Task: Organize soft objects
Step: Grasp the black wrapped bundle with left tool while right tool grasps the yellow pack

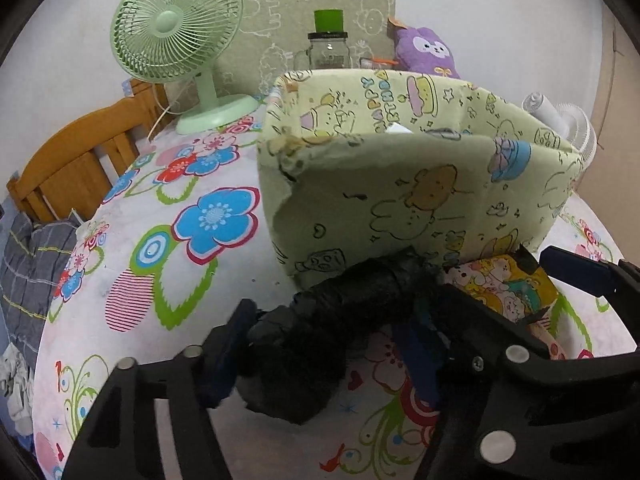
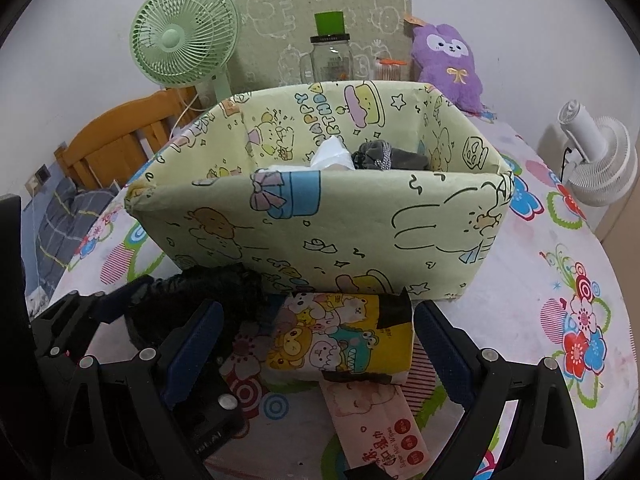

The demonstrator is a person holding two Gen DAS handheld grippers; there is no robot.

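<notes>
Holding a black fuzzy bundle (image 1: 320,344) between its fingers, the left gripper (image 1: 332,356) hovers just in front of the cartoon-print box (image 2: 320,224). Beside it, the right gripper (image 2: 316,344) spreads wide around a yellow tissue pack (image 2: 340,336) lying against the box's front wall, a pink wipes pack (image 2: 380,428) nearer still. Inside the box, white tissue (image 2: 330,154) and a grey item (image 2: 384,156) already rest; three soft pieces appear left.
</notes>
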